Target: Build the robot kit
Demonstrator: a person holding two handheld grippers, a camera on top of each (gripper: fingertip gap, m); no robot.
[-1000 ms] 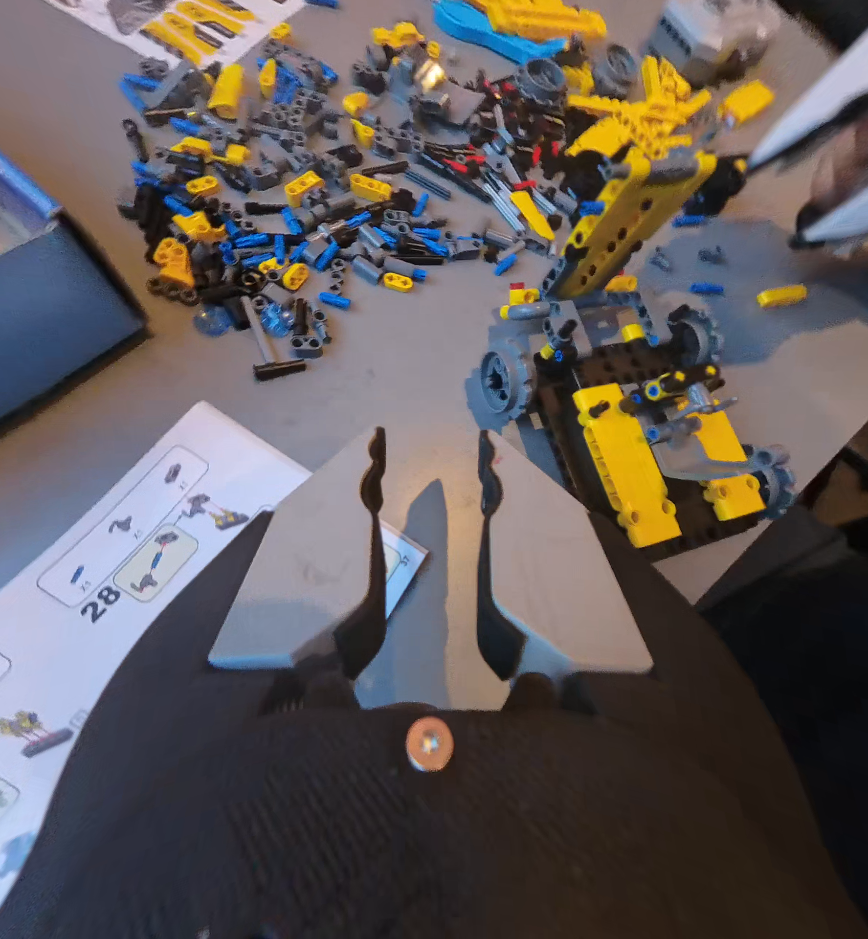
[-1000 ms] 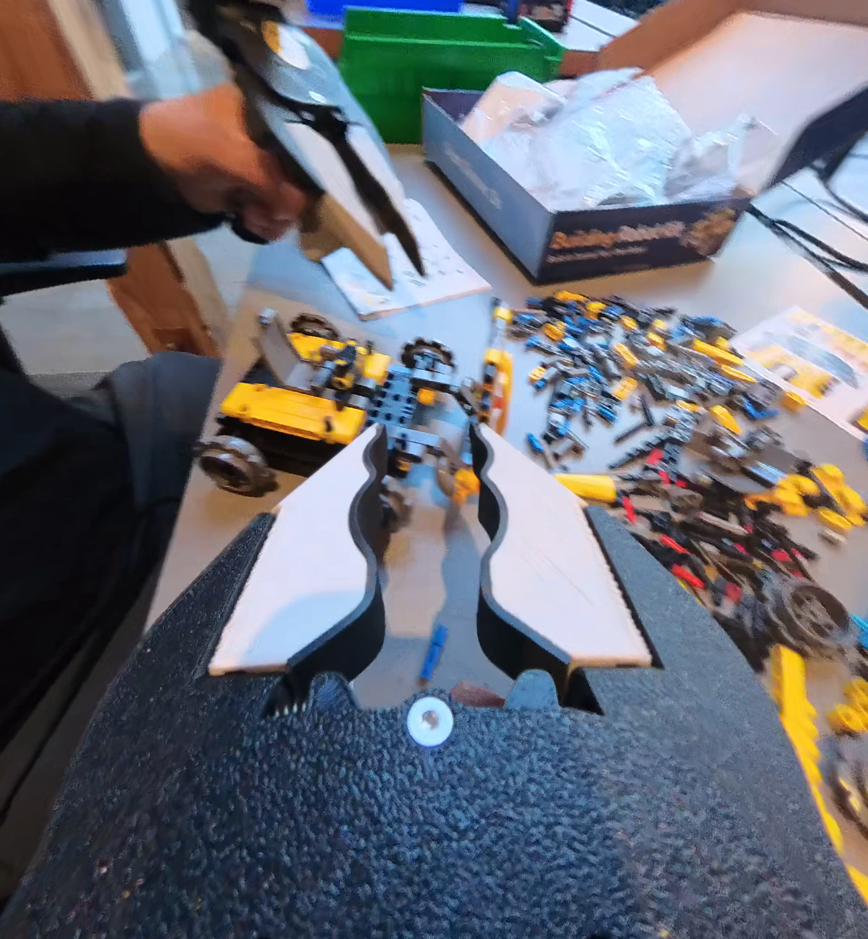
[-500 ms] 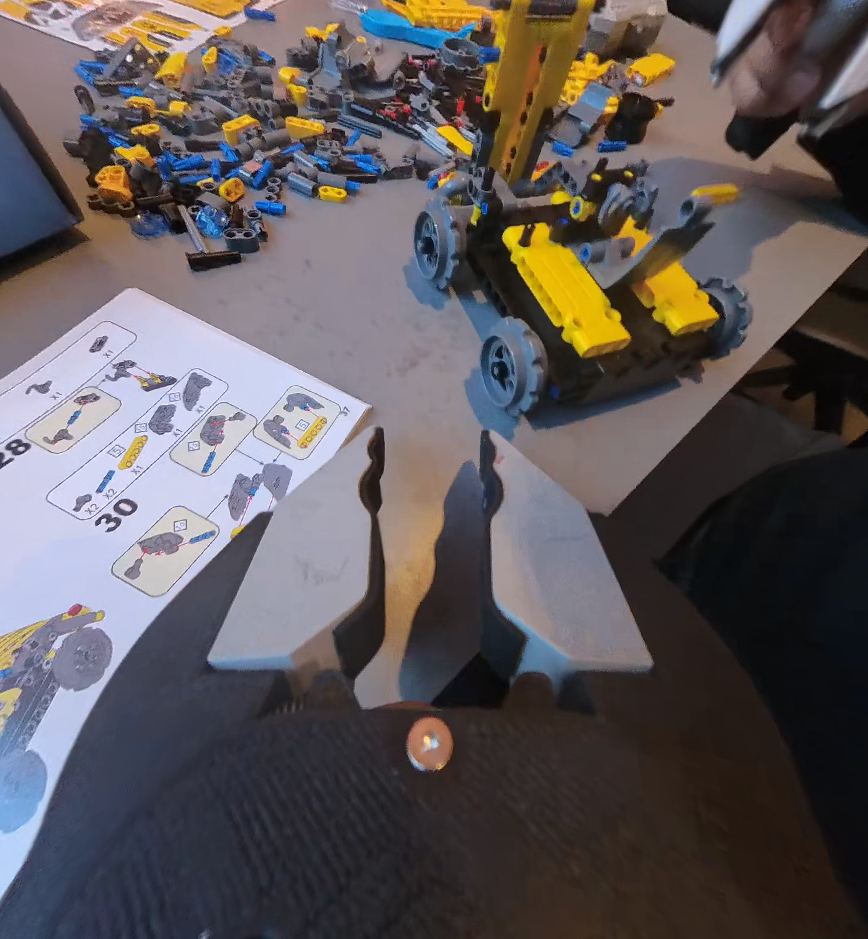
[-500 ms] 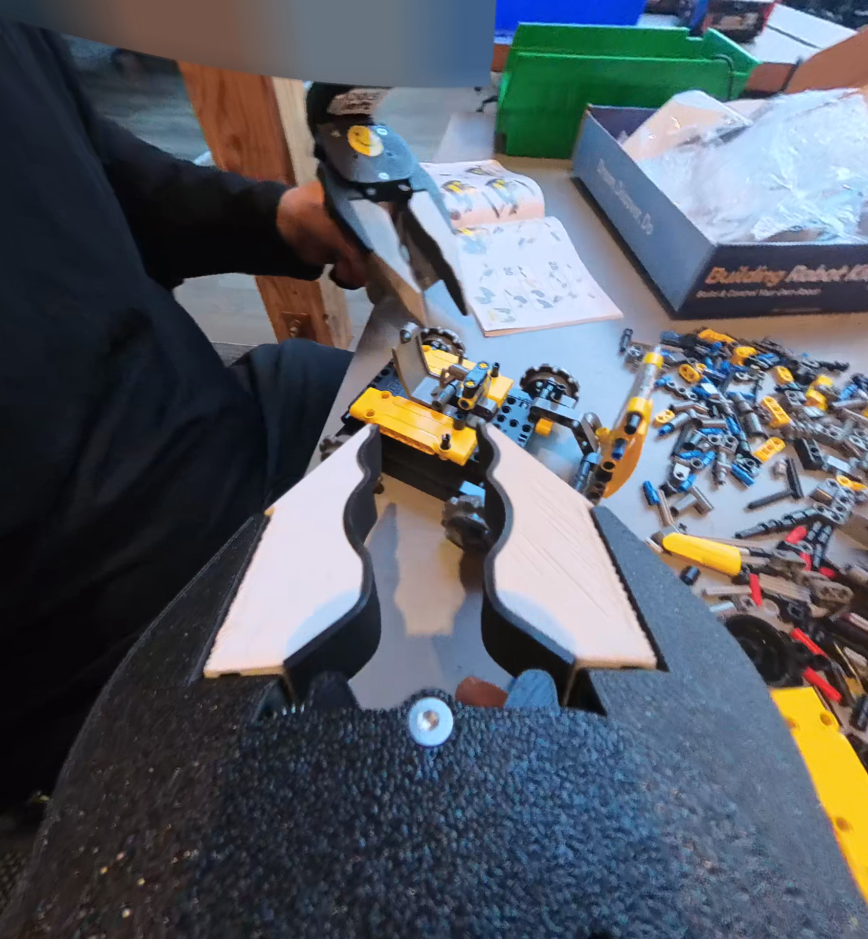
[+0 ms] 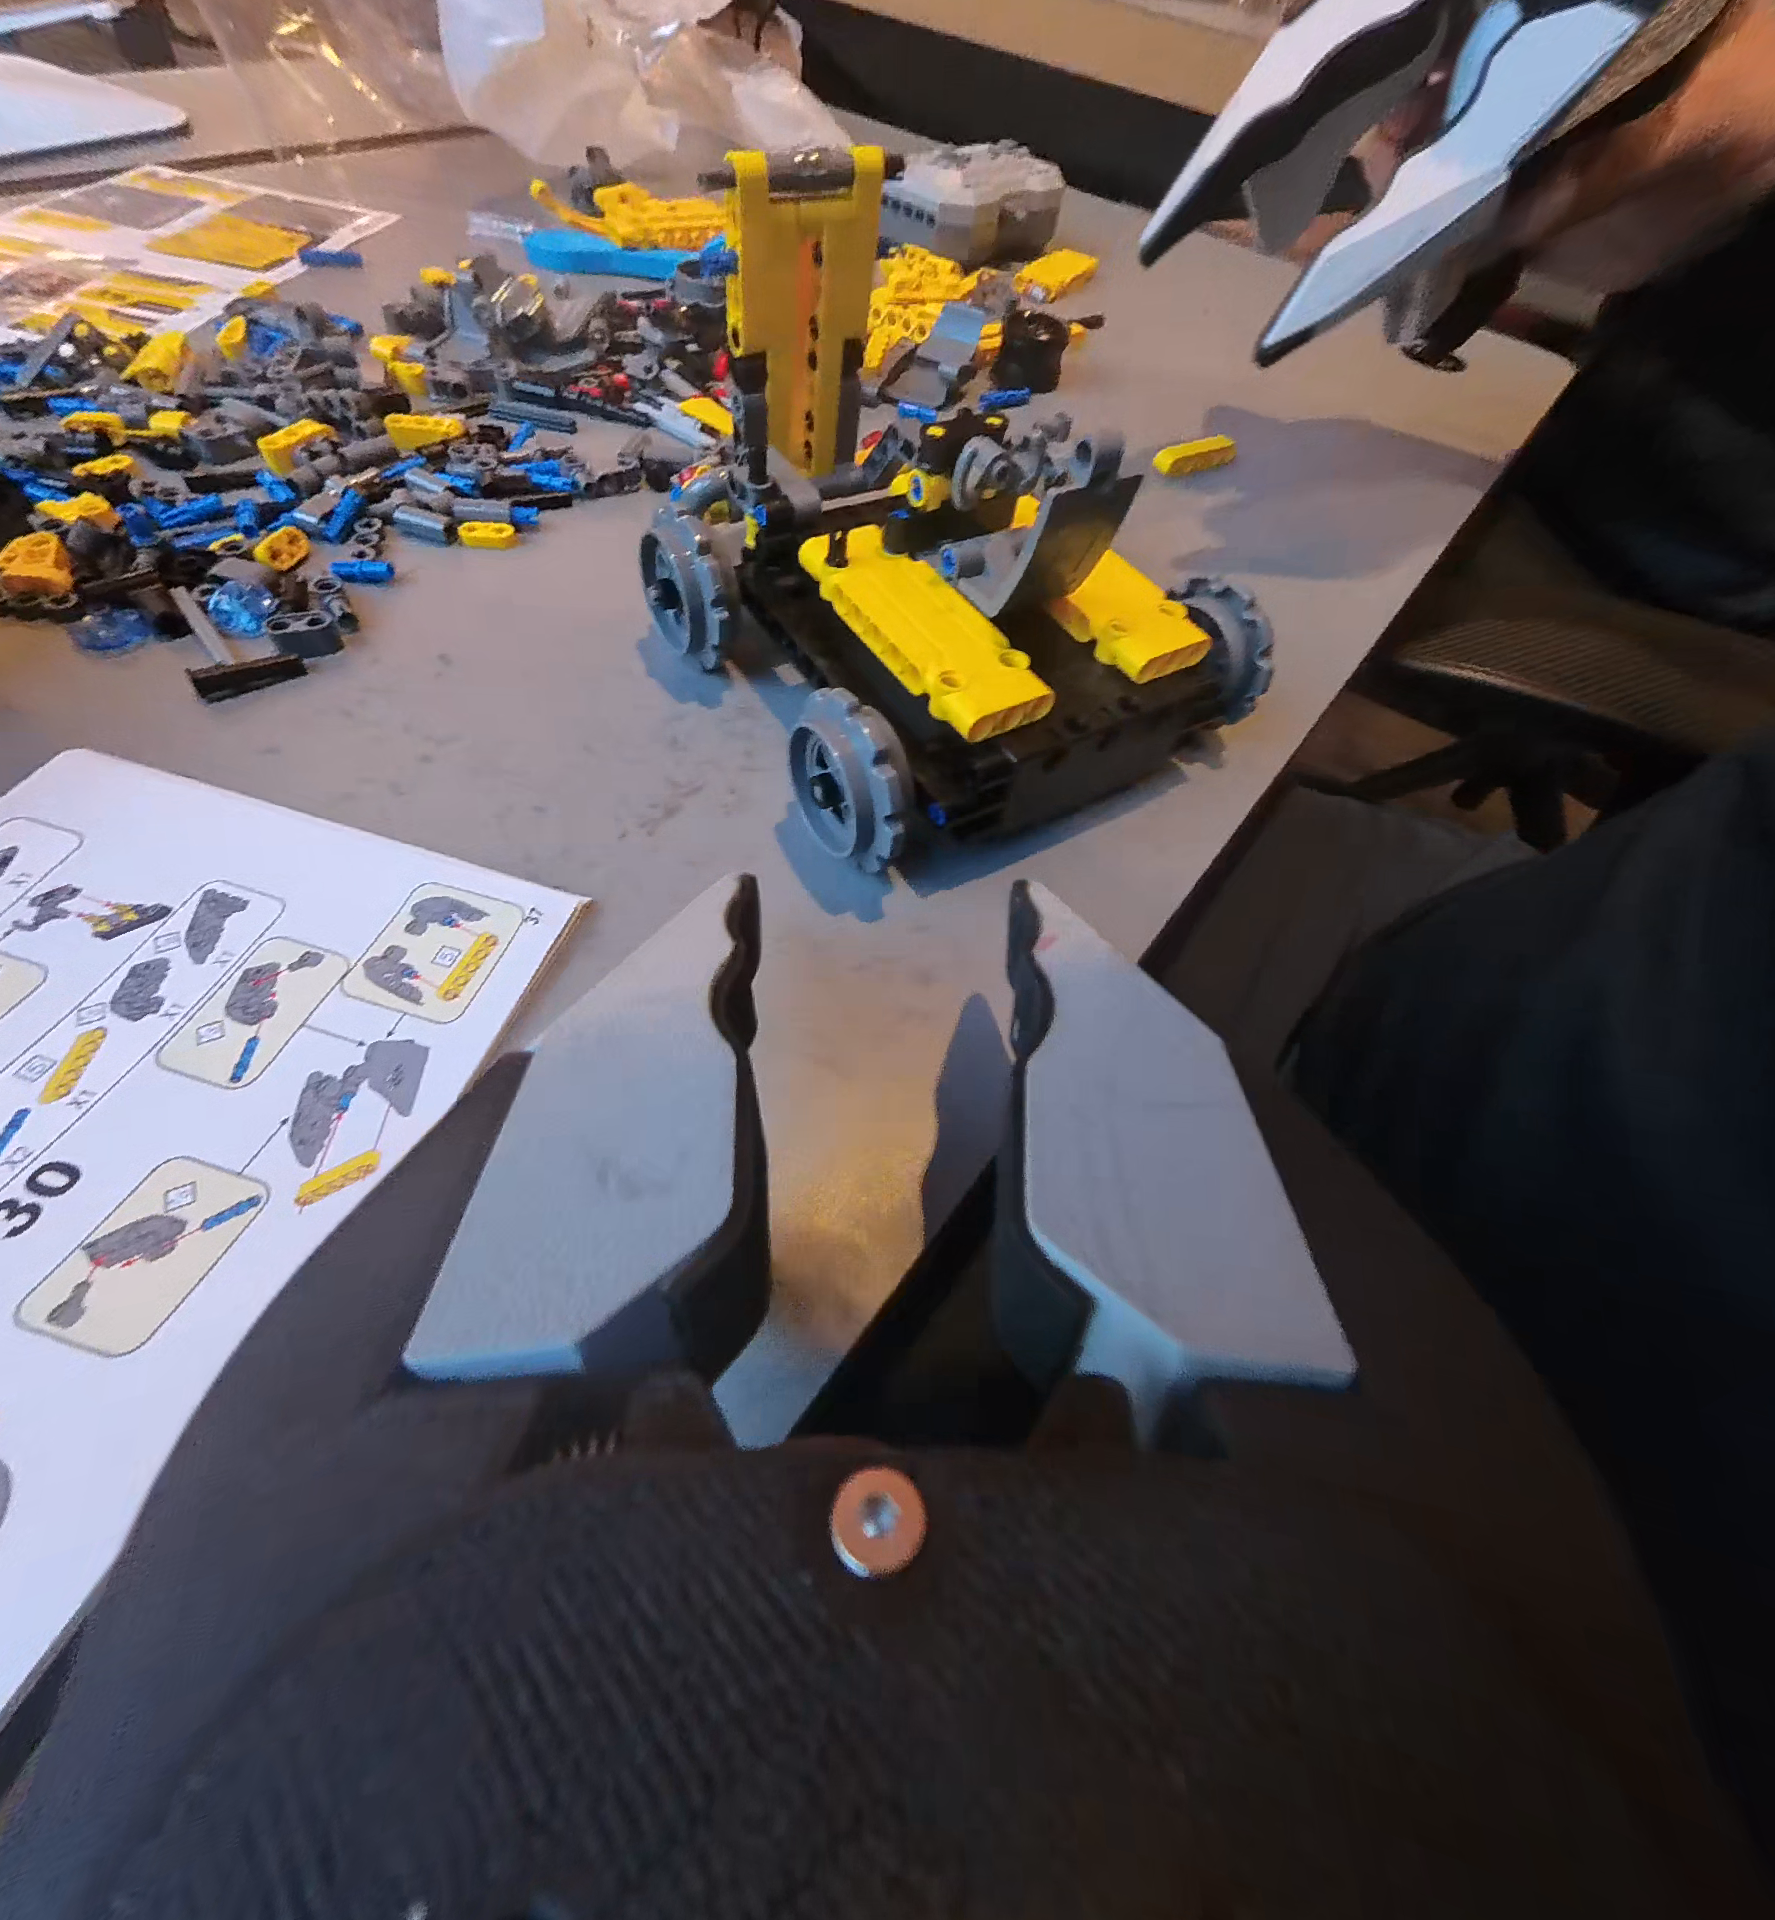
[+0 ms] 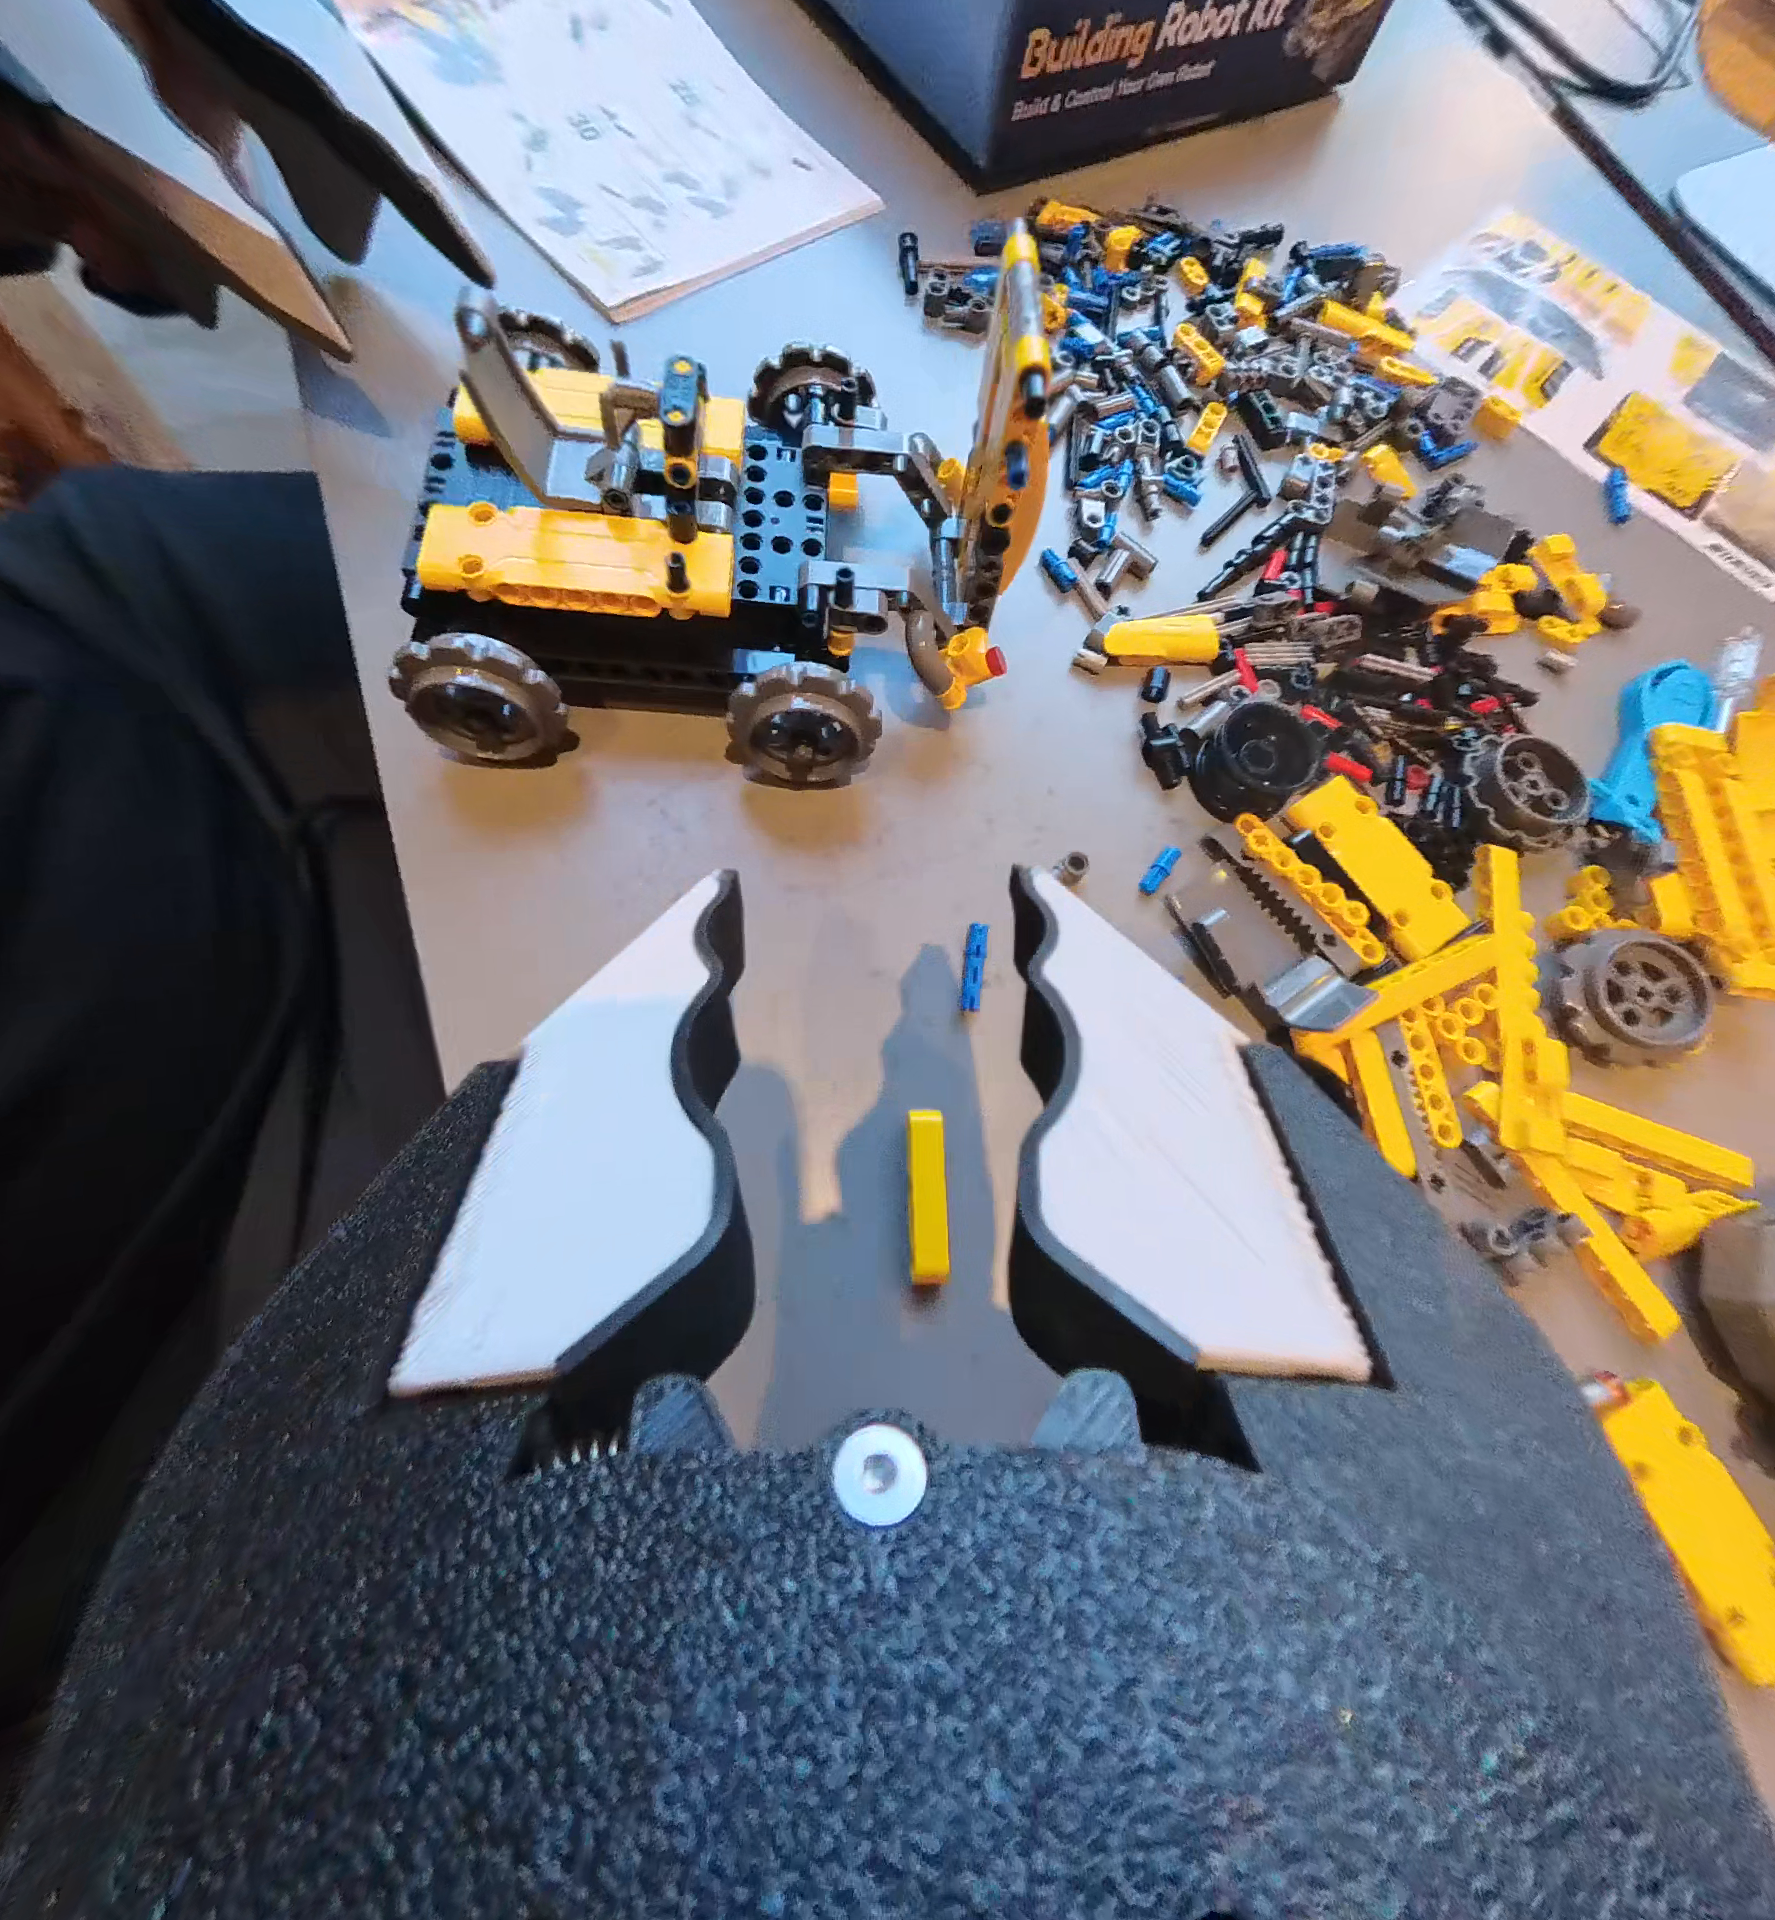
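The half-built yellow and black vehicle (image 5: 950,634) stands on its four grey wheels near the table's (image 5: 509,717) front edge, its yellow arm (image 5: 805,312) raised upright at the end nearest the loose parts. I judge it was set there within easy reach of both tongs and clear of the heap.

The left tongs (image 5: 881,914) hang released and empty over bare table, the vehicle at about 12 o'clock from them and the open instruction booklet (image 5: 187,1049) at 9 o'clock, flat where its pages can be read.

The right tongs (image 6: 875,894) are likewise released, grasping nothing. Between their fingers in the view lie a short yellow beam (image 6: 928,1195) and, farther out, a small blue pin (image 6: 974,966), both on the table beneath, untouched so far as I can tell. The vehicle sits at 11 o'clock from them.

The pile of small blue, grey and yellow pieces (image 6: 1247,384) spreads at 1 o'clock, and long yellow beams (image 6: 1465,1029) with loose wheels at 3 o'clock. A dark kit box (image 6: 1153,83) and a printed sheet (image 6: 1631,384) lie beyond. The table is matt grey, lightly scuffed; the person's dark clothing (image 6: 104,935) fills its near side.
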